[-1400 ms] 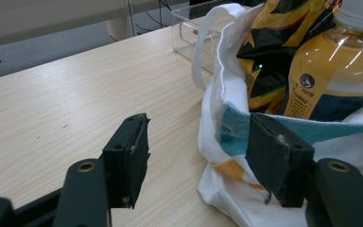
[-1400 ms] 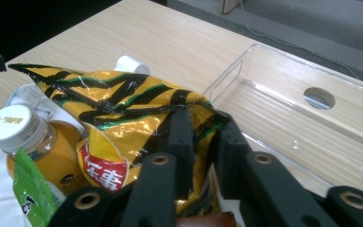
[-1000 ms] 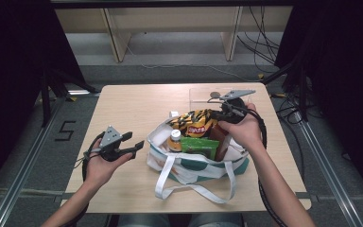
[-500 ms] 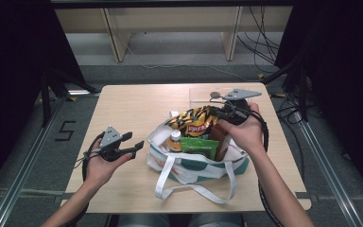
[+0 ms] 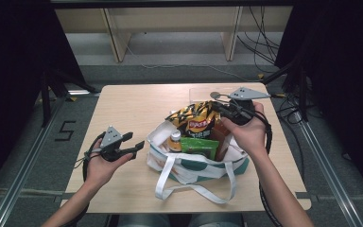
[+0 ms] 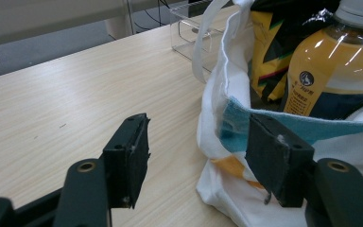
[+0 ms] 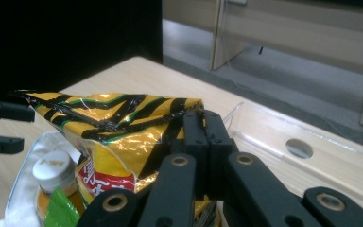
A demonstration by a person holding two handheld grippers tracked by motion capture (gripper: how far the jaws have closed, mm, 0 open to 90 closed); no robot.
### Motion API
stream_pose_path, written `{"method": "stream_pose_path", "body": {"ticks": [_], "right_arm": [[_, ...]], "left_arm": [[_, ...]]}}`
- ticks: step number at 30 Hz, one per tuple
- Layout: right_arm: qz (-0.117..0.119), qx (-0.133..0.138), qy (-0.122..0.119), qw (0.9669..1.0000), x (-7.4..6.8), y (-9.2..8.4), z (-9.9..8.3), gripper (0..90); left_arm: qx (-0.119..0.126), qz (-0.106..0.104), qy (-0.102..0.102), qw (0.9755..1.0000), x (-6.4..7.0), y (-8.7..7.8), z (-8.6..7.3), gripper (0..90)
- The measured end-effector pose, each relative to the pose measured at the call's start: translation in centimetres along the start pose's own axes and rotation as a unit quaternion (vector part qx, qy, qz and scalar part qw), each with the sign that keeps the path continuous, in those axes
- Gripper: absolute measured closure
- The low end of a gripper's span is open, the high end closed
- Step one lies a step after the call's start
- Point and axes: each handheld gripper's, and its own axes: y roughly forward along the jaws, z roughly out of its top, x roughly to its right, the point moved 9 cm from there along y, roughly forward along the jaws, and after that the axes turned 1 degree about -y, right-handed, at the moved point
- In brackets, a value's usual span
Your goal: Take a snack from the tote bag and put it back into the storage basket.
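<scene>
A white tote bag (image 5: 196, 165) with a teal band lies open at the table's middle. A yellow-and-black chip bag (image 5: 196, 118) sticks up out of it. My right gripper (image 5: 223, 110) is shut on that bag's top seam, and the pinch is plain in the right gripper view (image 7: 203, 125) on the chip bag (image 7: 118, 127). An orange drink bottle (image 5: 175, 140) and a green packet (image 5: 198, 145) stand in the tote. My left gripper (image 5: 136, 144) is open and holds nothing, just left of the tote. In its own view (image 6: 198, 156) the tote (image 6: 227, 142) and the bottle (image 6: 331, 71) are close.
A clear plastic box (image 5: 203, 94) sits on the table behind the tote, also in the right gripper view (image 7: 283, 142). The tote's white handles (image 5: 170, 179) trail toward the near table edge. Bare wooden tabletop (image 5: 132, 109) lies to the far left.
My right gripper has shifted slightly up and to the far right, drawing the chip bag a little higher out of the tote. The left gripper has stayed put.
</scene>
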Motion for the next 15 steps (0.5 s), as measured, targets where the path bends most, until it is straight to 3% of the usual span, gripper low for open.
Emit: {"method": "stream_pose_path", "body": {"ticks": [4, 5, 6, 7, 9, 15], "right_arm": [[-0.007, 0.013, 0.000, 0.9999, 0.1, -0.5, 0.6, 90.0], [-0.009, 0.017, -0.011, 0.9997, 0.3, -0.6, 0.7, 90.0], [-0.002, 0.020, -0.009, 0.9998, 0.1, -0.6, 0.9, 90.0], [-0.012, 0.025, -0.003, 0.9996, 0.3, -0.7, 1.0, 90.0], [-0.010, 0.027, 0.001, 0.9996, 0.1, -0.9, 1.1, 90.0], [-0.012, 0.048, -0.003, 0.9988, 0.0, -1.1, 1.7, 90.0]], "left_arm": [[0.000, 0.000, -0.001, 1.0000, 0.0, 0.0, 0.0, 39.4], [0.000, 0.000, -0.001, 1.0000, 0.0, 0.0, 0.0, 39.4], [0.000, 0.000, -0.001, 1.0000, -0.1, 0.0, 0.0, 39.4], [0.000, 0.000, -0.001, 1.0000, -0.1, 0.0, 0.0, 39.4], [0.001, 0.001, -0.003, 1.0000, -0.1, 0.0, 0.0, 39.4], [0.001, 0.001, -0.004, 1.0000, 0.0, 0.0, 0.0, 39.4]]}}
